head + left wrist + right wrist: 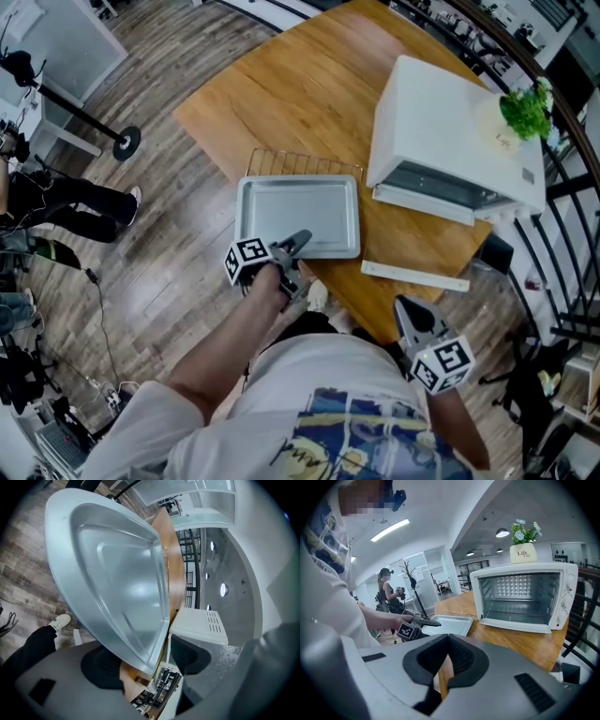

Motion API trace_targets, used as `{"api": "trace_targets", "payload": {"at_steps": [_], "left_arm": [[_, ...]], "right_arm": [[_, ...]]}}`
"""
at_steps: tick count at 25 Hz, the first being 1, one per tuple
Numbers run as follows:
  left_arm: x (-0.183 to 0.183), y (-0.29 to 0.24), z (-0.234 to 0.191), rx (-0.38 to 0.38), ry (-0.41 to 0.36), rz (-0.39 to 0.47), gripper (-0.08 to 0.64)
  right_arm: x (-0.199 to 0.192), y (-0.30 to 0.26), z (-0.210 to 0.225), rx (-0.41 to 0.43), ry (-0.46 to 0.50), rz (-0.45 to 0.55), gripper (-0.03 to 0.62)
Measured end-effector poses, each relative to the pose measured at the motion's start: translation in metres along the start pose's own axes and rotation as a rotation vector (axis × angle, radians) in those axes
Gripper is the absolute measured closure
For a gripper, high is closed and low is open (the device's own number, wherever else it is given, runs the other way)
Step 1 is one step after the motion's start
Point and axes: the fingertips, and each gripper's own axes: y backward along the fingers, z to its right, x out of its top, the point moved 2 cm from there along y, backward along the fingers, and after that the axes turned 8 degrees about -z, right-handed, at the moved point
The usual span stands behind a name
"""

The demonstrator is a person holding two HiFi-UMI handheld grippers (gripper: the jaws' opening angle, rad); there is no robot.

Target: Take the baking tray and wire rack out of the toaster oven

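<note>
The grey baking tray point(298, 216) lies flat on the wooden table point(281, 103), on top of the wire rack point(292, 161), whose bars show past the tray's far edge. My left gripper point(298, 246) stands open at the tray's near rim; in the left gripper view the tray point(117, 573) fills the picture and its rim passes between the parted jaws point(145, 660) without being pressed. The white toaster oven point(450, 141) stands to the right with its door down, and its inside point(520, 597) is bare. My right gripper point(412, 323) is shut and holds nothing, close to my body at the table's near edge point(449, 639).
A white flat strip point(414, 275) lies on the table in front of the oven. A potted plant point(524, 543) sits on the oven's top. A black railing point(567, 187) runs along the right. A stand's round base point(125, 142) is on the floor, and a person point(386, 592) stands behind.
</note>
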Motion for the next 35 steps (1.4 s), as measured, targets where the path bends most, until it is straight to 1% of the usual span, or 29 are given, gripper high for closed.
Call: {"api": "trace_targets", "payload": {"at_steps": [3, 6, 8, 12, 14, 16, 21, 25, 28, 30, 32, 35], "left_arm": [[0.001, -0.004, 0.004, 0.009, -0.017, -0.020, 0.261], [-0.002, -0.005, 0.000, 0.012, -0.001, -0.035, 0.258], [-0.004, -0.004, -0.004, -0.002, 0.037, -0.044, 0.255], [-0.007, -0.006, -0.014, -0.086, 0.174, -0.081, 0.255], [-0.013, -0.010, -0.013, -0.123, 0.206, -0.109, 0.255], [-0.019, -0.014, -0.013, -0.127, 0.202, -0.133, 0.255], [-0.025, -0.016, -0.018, -0.076, 0.166, -0.187, 0.255], [-0.021, -0.018, -0.015, -0.050, 0.095, -0.213, 0.255], [-0.025, -0.017, -0.009, -0.043, 0.088, -0.232, 0.255], [-0.027, -0.017, -0.013, -0.037, 0.076, -0.253, 0.255], [-0.030, -0.015, -0.015, -0.037, 0.089, -0.259, 0.255], [-0.037, -0.012, -0.008, -0.075, 0.154, -0.262, 0.255]], "right_arm": [[-0.002, -0.001, -0.003, 0.002, -0.001, 0.000, 0.591], [-0.003, 0.000, -0.003, -0.002, -0.006, -0.004, 0.591], [-0.005, 0.001, -0.002, -0.007, -0.009, -0.008, 0.591], [-0.009, 0.006, -0.002, -0.017, -0.019, -0.013, 0.591], [-0.012, 0.008, -0.001, -0.021, -0.023, -0.017, 0.591], [-0.013, 0.009, 0.000, -0.025, -0.029, -0.015, 0.591], [-0.009, 0.011, 0.000, -0.033, -0.028, -0.005, 0.591], [-0.011, 0.009, -0.002, -0.028, -0.031, -0.008, 0.591], [-0.012, 0.009, -0.006, -0.027, -0.032, -0.009, 0.591], [-0.012, 0.010, -0.007, -0.030, -0.032, -0.009, 0.591], [-0.013, 0.011, -0.008, -0.034, -0.033, -0.016, 0.591], [-0.015, 0.013, -0.009, -0.034, -0.036, -0.025, 0.591]]}}
